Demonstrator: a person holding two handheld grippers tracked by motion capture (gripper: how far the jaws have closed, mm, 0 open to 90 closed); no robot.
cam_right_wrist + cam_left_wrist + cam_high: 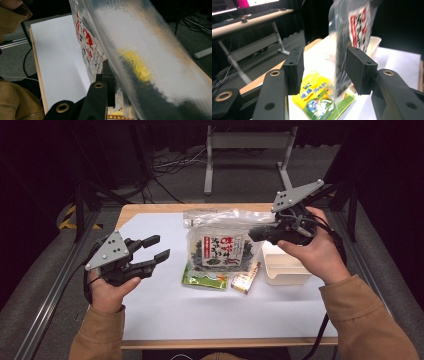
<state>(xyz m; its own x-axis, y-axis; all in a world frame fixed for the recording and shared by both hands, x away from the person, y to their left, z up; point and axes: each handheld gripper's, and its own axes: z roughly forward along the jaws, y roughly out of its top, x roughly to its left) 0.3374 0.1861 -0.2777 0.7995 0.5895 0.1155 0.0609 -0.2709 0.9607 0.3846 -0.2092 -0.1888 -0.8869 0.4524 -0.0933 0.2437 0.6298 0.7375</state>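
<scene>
The clear seaweed bag [222, 245] hangs lifted above the middle of the desk [150, 310], pinched at its right edge by the right hand-held gripper [257, 234], whose jaws are clamped on the plastic. Under the bag lie a yellow-green packet [204, 280] and, just right of it, a small orange box [246, 279]. A white tray [285, 270] sits right of the bag. Left of the bag, well apart, the left hand-held gripper [156, 247] hovers with jaws spread wide, holding nothing.
</scene>
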